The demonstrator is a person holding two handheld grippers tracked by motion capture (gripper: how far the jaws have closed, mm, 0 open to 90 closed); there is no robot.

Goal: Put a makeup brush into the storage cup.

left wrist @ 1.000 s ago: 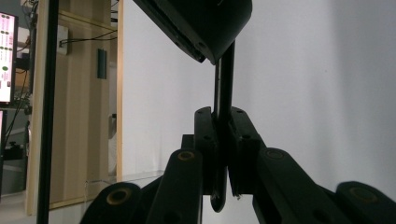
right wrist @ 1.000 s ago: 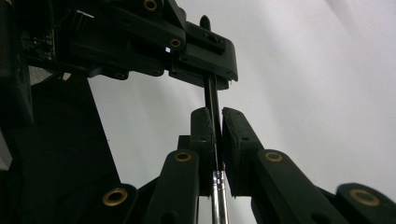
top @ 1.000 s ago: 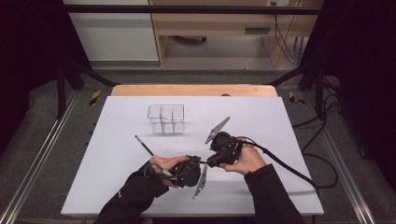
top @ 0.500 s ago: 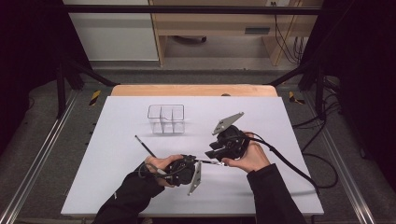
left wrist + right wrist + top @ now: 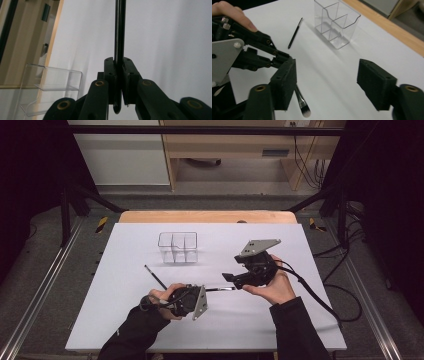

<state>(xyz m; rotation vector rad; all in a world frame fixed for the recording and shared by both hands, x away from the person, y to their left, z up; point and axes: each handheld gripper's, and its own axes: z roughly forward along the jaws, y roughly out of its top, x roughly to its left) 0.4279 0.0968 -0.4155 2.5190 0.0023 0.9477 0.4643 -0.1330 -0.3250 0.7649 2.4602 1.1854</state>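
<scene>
Brush [image 5: 220,289] lies level near the middle of the high view, just above the bench [image 5: 310,320], its dark handle pinched in the left gripper [image 5: 202,292], whose jaws are pressed together on it. In the left gripper view the handle [image 5: 119,30] runs straight up the frame from between the clamped pads. Its bristle end [image 5: 305,111] shows at the bottom of the right gripper view, pointing toward the right gripper [image 5: 227,276]. That gripper's jaws have just been opening and now stand spread; nothing is between them, and the brush tip hangs just beside the left-hand pad [image 5: 284,82].

The step in hand looks like a handover that ends with the left gripper carrying the brush alone, probably toward the clear holder [image 5: 178,247] in the upper middle of the high view. To do it well, the right gripper should draw off along the brush's line, so the open pad does not knock the bristles. The left grip sits far back on the handle, so the long free end may droop or swing; slow moves would help.

A second, thin dark brush [image 5: 155,277] lies flat on the bench at centre left, between the left hand [image 5: 167,297] and the holder, apart from both. It sits near the likely path and could be brushed aside by a low pass. The holder has three compartments, all seemingly empty.
</scene>
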